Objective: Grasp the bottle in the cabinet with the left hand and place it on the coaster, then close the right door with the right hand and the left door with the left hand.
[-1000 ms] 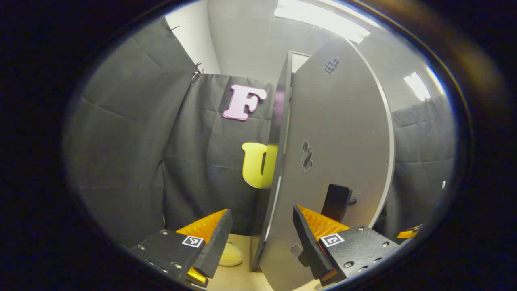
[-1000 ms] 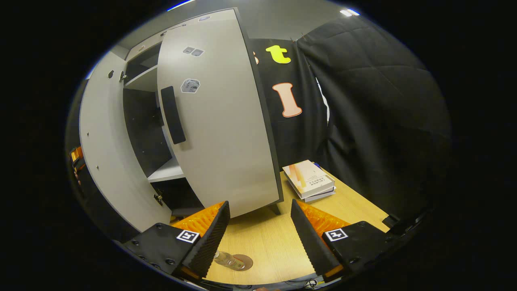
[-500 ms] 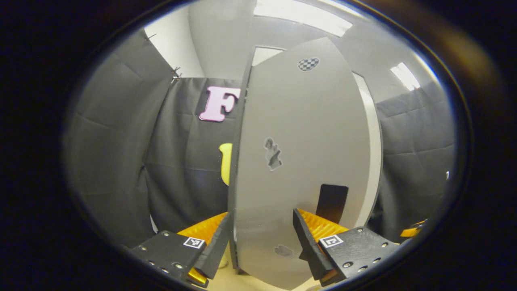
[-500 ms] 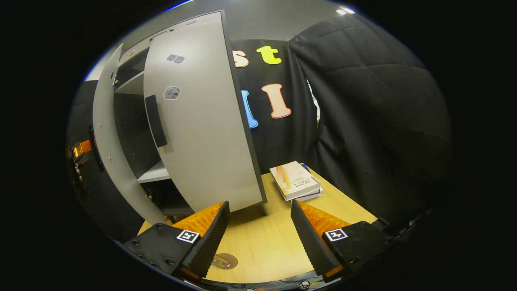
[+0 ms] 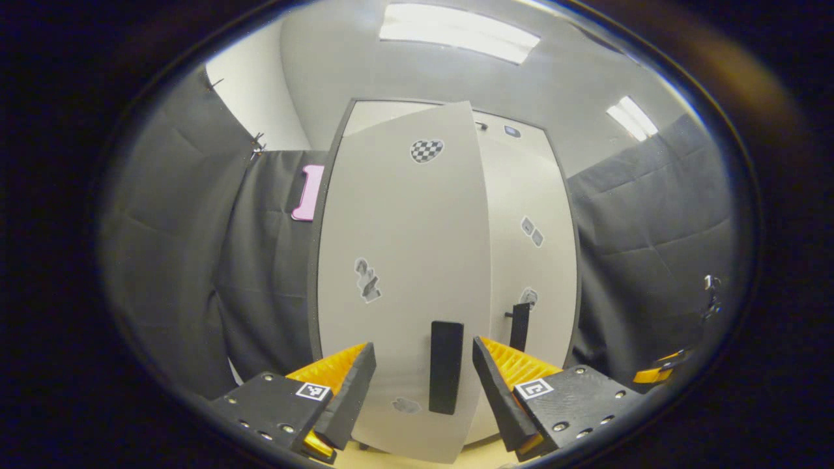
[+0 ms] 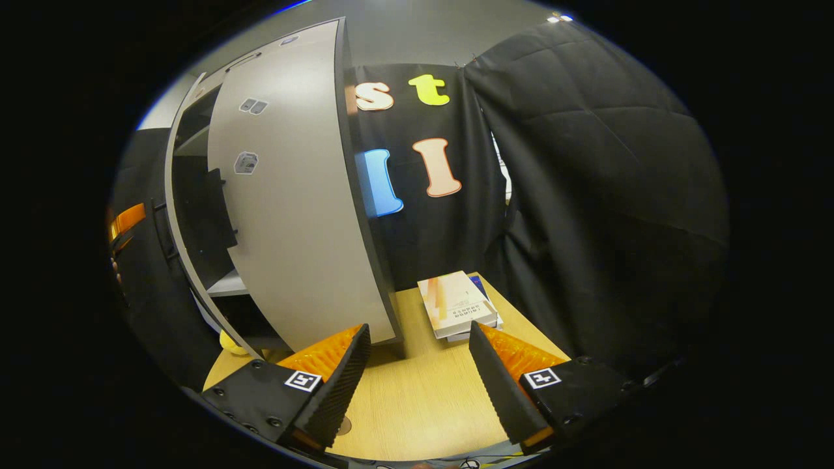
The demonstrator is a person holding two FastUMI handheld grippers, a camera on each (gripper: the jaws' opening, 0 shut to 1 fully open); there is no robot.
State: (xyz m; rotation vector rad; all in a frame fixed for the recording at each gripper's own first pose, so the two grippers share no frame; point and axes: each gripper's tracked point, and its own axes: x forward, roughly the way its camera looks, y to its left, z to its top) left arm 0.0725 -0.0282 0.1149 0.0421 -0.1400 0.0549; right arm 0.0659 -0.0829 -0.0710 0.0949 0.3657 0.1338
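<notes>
Here the left gripper (image 5: 423, 371) had its fingers spread wide and gripped nothing; the dark handle (image 5: 446, 376) of the left door (image 5: 404, 260) stood in the gap between them, though whether either finger touched the door could not be told. That door faced the left gripper view almost flat, nearly shut, with the right door (image 5: 531, 247) just behind its far edge (a second dark handle (image 5: 520, 326) showed there). The right gripper (image 6: 420, 384) was likewise wide open and empty, hanging over the wooden table (image 6: 423, 404) apart from the cabinet. The right gripper view showed the right door (image 6: 287, 215) seen from the side, with a dark slot of cabinet interior and a pale shelf (image 6: 225, 283) left of it, and a stack of books (image 6: 459, 306) on the table near the black cloth. The coaster (image 6: 343, 426) peeked out as a sliver beside the right gripper's left finger; the bottle could not be made out.
</notes>
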